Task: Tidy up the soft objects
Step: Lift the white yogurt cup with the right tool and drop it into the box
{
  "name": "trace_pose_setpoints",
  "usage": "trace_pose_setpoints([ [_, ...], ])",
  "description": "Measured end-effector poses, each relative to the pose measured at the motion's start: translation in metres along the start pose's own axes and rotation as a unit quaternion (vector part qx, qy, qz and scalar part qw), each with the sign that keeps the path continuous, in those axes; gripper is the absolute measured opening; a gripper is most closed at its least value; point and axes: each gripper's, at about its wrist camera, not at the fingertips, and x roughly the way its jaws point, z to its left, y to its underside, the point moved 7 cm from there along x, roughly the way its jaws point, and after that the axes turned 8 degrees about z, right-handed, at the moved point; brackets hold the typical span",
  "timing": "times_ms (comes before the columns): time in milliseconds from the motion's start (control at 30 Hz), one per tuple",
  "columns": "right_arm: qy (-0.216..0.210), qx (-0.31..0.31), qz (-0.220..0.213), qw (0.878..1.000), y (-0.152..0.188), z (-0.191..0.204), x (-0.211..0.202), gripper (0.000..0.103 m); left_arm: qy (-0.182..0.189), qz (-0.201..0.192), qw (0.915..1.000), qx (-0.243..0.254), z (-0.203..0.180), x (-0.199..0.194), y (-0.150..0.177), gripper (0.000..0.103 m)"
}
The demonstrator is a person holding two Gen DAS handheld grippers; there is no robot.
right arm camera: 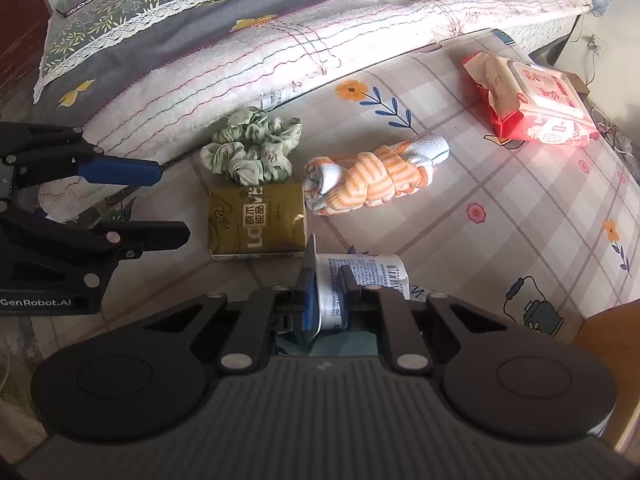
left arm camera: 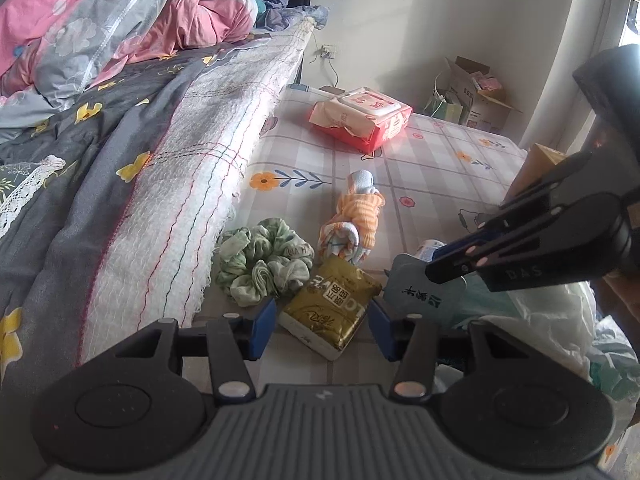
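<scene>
On the checked bed sheet (left arm camera: 432,160) lie a gold tissue pack (left arm camera: 332,308), a green scrunchie (left arm camera: 264,266), a knotted orange and white towel roll (left arm camera: 354,220) and a red wet-wipes pack (left arm camera: 362,118). My left gripper (left arm camera: 320,330) is open, its blue pads on either side of the near end of the tissue pack. My right gripper (right arm camera: 326,284) is shut on a white cup with a peeled foil lid (right arm camera: 360,276), held low just right of the tissue pack (right arm camera: 256,220). The scrunchie (right arm camera: 252,152), towel roll (right arm camera: 372,180) and wipes pack (right arm camera: 532,104) also show in the right wrist view.
A rumpled grey floral quilt with a white woven edge (left arm camera: 180,184) rises along the left. Pink bedding (left arm camera: 120,28) is piled at the back. Cardboard boxes (left arm camera: 476,92) stand by the far wall. A white plastic bag (left arm camera: 560,320) lies at the right. A phone (right arm camera: 76,4) rests on the quilt.
</scene>
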Motion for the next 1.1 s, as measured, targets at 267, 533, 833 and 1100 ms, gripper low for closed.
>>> trace_pose_setpoints([
  [267, -0.131, 0.18, -0.035, 0.974, 0.006, -0.069, -0.01, 0.001, 0.045, 0.0, 0.9987, 0.025, -0.023, 0.006, -0.015, 0.052],
  [533, -0.199, 0.296, -0.044, 0.933, 0.024, -0.131, -0.001, 0.002, 0.091, 0.028, 0.9916, 0.088, -0.074, 0.042, -0.033, 0.07],
  [833, -0.234, 0.329, -0.043, 0.914, 0.028, -0.145, 0.009, 0.005, 0.084, 0.041, 0.9906, 0.1, -0.1, 0.089, -0.048, 0.068],
  [1100, -0.252, 0.341, -0.042, 0.905, 0.03, -0.146, 0.015, 0.005, 0.095, 0.04, 0.9932, 0.055, -0.096, 0.095, -0.052, 0.053],
])
